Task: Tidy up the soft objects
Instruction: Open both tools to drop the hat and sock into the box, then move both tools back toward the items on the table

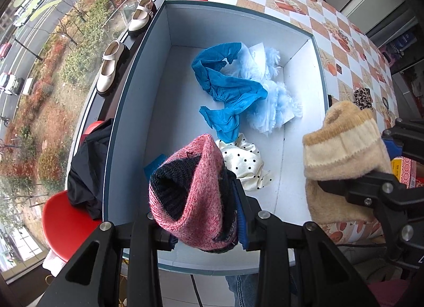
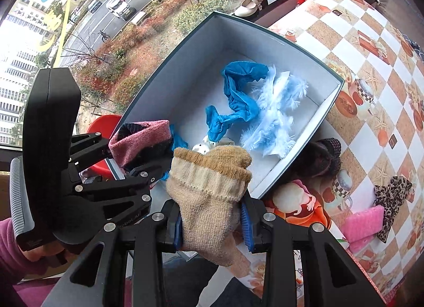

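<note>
The left gripper (image 1: 204, 217) is closed down on a pink and dark knit sock (image 1: 190, 190), its jaws only partly apart because the bunched knit fills the gap between them. The sock's open cuff faces up, and it hangs over the near end of the box (image 1: 127, 100), inside its near wall. The box is open, with a white inside and a dark rim, and it stands on a table (image 1: 331, 42) covered in an orange and white checked cloth.

The right gripper (image 2: 212, 225) is clamped tight on a beige sock (image 2: 209, 190) with a cream ribbed band and a tan cuff; the blue pads (image 2: 245, 223) press into the fabric on both sides. This sock sits at the near right corner of the box, about over its rim, just beside the pink sock.

Inside the box, toward its far right corner, lie a crumpled blue cloth (image 1: 225, 89) and a pale blue fluffy piece (image 1: 273, 97), touching each other. A white cloth with black dots (image 1: 243, 161) lies on the box floor nearer, just beside the pink sock.

Outside the box, to its right on the table, are a leopard-print scrunchie (image 2: 392, 195) and a pink sponge (image 2: 363, 225), touching, and a dark knit item (image 2: 326, 156) against the box's right wall.
</note>
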